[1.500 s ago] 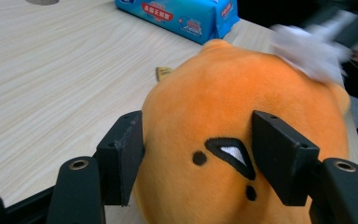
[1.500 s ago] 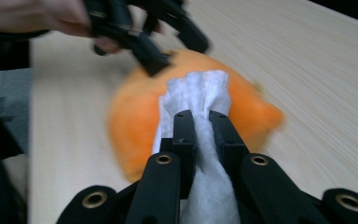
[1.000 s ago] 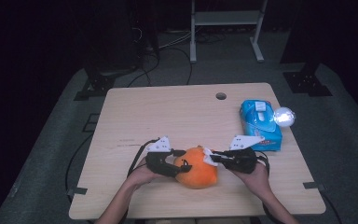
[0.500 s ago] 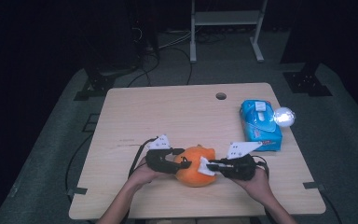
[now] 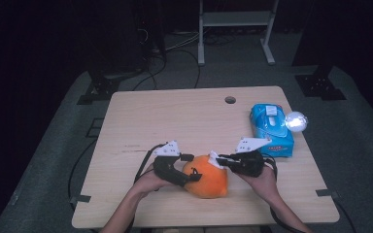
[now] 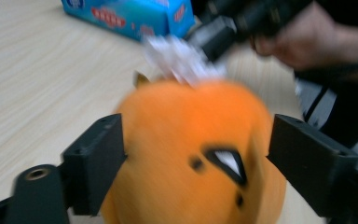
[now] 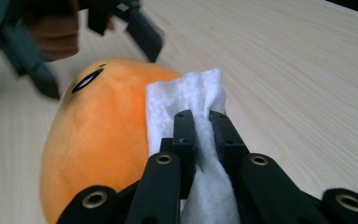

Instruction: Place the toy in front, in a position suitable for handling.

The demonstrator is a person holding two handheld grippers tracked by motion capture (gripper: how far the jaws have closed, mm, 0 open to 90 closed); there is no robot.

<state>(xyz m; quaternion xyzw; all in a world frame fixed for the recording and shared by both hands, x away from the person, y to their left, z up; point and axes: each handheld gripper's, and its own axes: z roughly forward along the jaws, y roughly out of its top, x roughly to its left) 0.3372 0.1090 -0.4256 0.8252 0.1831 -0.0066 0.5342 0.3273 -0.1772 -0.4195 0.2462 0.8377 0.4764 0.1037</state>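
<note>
An orange plush toy with a small black-and-white face lies near the table's front edge. My left gripper reaches it from the left. Its jaws have just been opening and now stand open on either side of the plush toy, which sits between the left gripper's pads. My right gripper comes in from the right, shut on a crumpled white wipe. In the right gripper view the wipe rests against the plush toy's upper side, pinched in the right gripper.
A blue tissue pack lies at the table's right, with a bright round glare beside it. A small hole marks the wooden table at the back. A metal stand stands on the floor behind.
The left gripper's jaws have spread from a narrow pinch to wide around the plush toy. The right gripper keeps the wipe against the toy and has barely shifted.
</note>
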